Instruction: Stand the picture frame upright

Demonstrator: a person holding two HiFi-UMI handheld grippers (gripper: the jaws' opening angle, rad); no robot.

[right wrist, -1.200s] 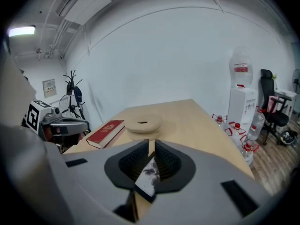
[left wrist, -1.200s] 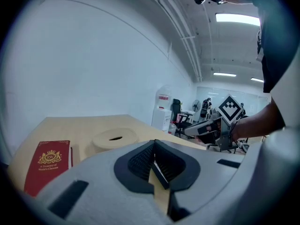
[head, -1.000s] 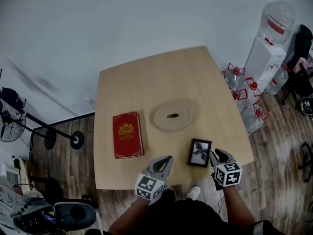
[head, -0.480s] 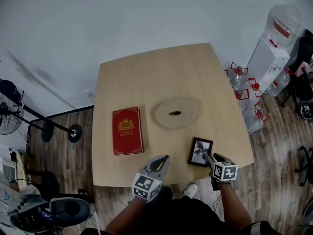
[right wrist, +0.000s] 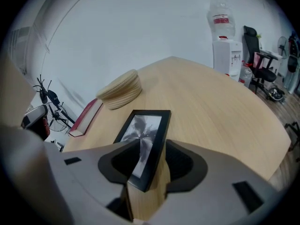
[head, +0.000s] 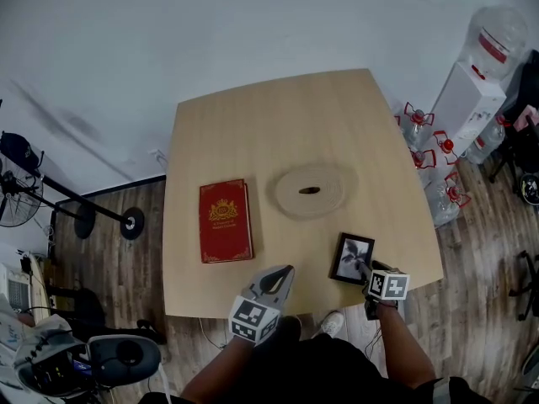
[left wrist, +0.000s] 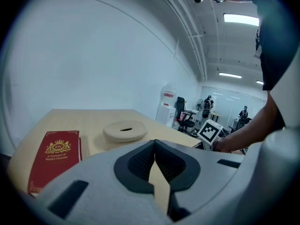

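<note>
The black picture frame (head: 352,257) lies flat near the front right edge of the wooden table (head: 253,133), photo side up. My right gripper (head: 368,269) is lowered over its near corner. In the right gripper view the frame (right wrist: 145,135) reaches in between the jaws of that gripper (right wrist: 150,161). The jaws have just been opening; bare wood shows beside the frame on the right, so the pads do not press on it. My left gripper (head: 285,273) hovers at the table's front edge, left of the frame, its jaws (left wrist: 154,146) shut on nothing.
A red book (head: 226,220) lies at the left of the table. A round wooden disc stack (head: 310,190) sits at the middle. Off the right edge are a water dispenser (head: 472,82) and bottles (head: 425,141). A fan stand (head: 84,217) is on the floor at left.
My right gripper has come down onto the near corner of the frame, which now lies between its jaws. The left gripper has hardly moved.
</note>
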